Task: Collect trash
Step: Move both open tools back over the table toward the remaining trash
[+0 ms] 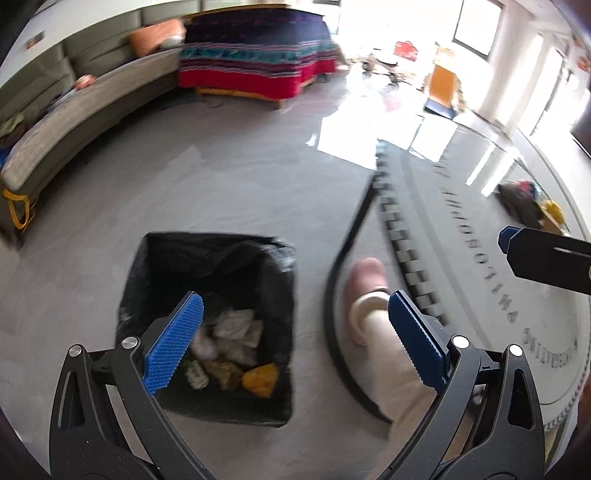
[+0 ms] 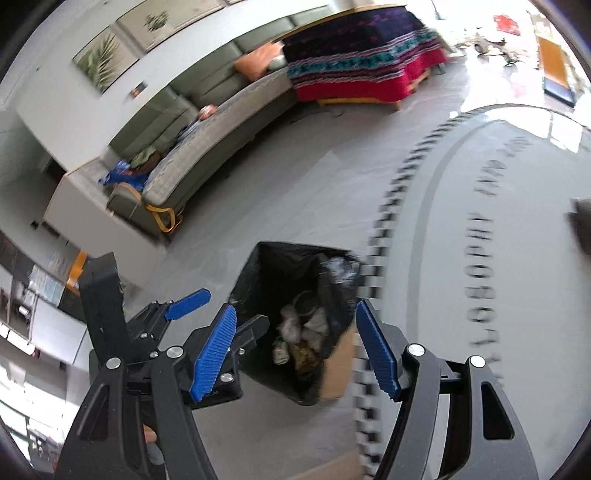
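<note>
bin (image 1: 207, 325) upright on floor, mouth up, trash (image 1: 232, 350) inside; l gripper (image 1: 295, 343) + r gripper (image 2: 295, 347) spread, empty.

Far left I see a long grey sofa (image 1: 85, 110) with an orange cushion (image 1: 155, 35), beside it a bed (image 1: 258, 55) under a striped blanket, and my pink slipper (image 1: 364, 280) nearby.
</note>
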